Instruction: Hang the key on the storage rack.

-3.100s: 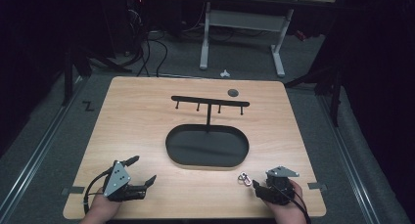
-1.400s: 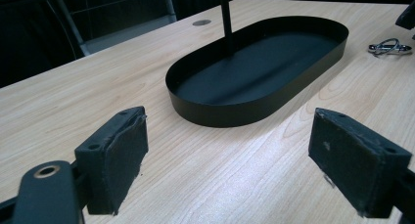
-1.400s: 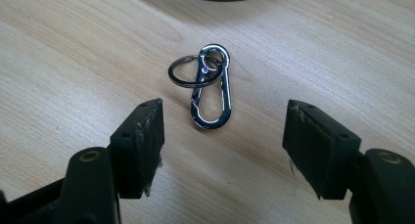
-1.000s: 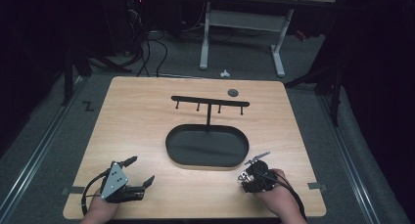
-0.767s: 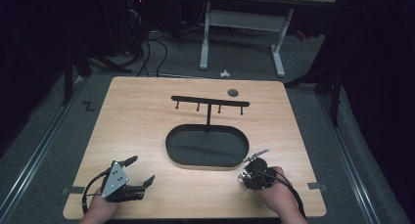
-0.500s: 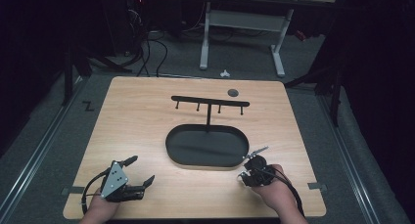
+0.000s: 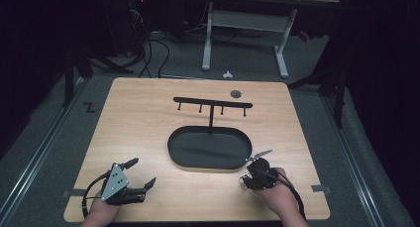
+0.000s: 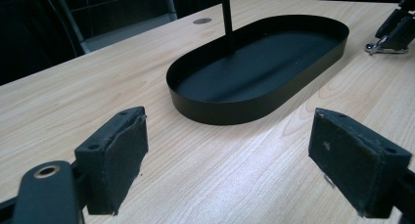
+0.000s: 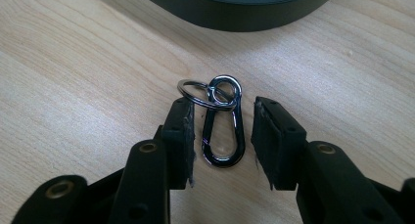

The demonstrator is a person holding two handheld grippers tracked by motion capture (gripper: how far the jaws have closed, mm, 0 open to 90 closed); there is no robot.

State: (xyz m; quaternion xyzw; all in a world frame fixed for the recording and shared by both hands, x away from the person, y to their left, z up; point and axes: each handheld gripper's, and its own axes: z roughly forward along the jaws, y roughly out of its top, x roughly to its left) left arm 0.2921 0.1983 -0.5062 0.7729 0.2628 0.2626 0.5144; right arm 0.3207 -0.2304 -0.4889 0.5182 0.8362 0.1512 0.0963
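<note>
Since three seconds ago the right tongs have slid in from the worktop's near right corner toward the black oval tray, and now straddle a small metal clip lying flat on the wood just beside the tray's near wall. A split ring is threaded through the clip's top eye and fans off to one side. The right tongs stand partly spread, one pad on each side of the clip's long body and neither quite touching it, which looks like a line-up for a pinch across its narrow width. From above, the clip itself is too small to make out under the hand. The left tongs are spread wide and hold nothing, parked low over bare wood at the near left, out of the way. A T-shaped rack with pegs rises from the tray's far end, probably where the clip is meant to hang.
</note>
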